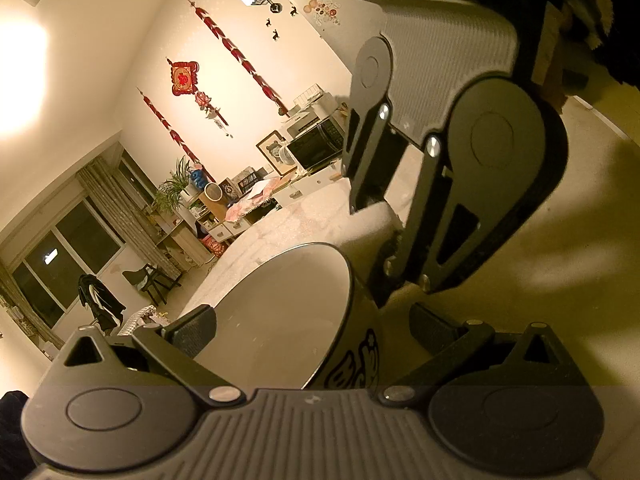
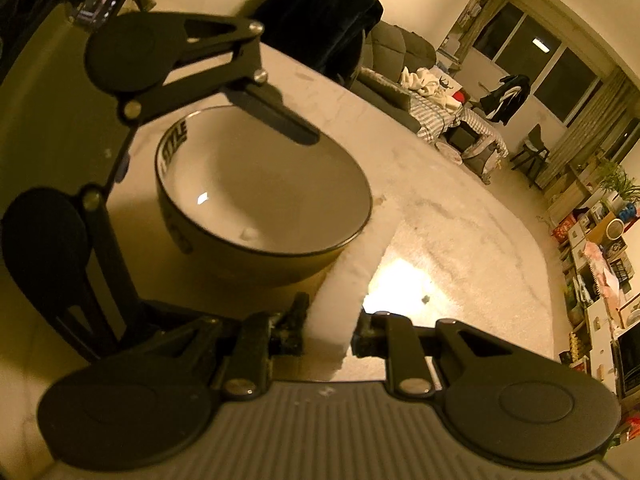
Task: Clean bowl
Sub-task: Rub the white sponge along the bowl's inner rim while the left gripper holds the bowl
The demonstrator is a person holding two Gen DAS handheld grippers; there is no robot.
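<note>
The bowl (image 2: pixel 264 196) sat on the tabletop (image 2: pixel 460 216); the left tool (image 1: pixel 316 330) gaped astride its rim, the right tool (image 2: pixel 328 328) clenched a white sponge (image 2: pixel 352 276) beside it. Unpinned, the bowl might skid.

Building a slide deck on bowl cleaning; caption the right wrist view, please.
Right hand-held gripper clamps a white sponge beside the bowl, whose rim the left hand-held gripper straddles.

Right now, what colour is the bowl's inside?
Plain white inside the bowl, with black lettering under the dark rim; the right wrist view shows it best.
</note>
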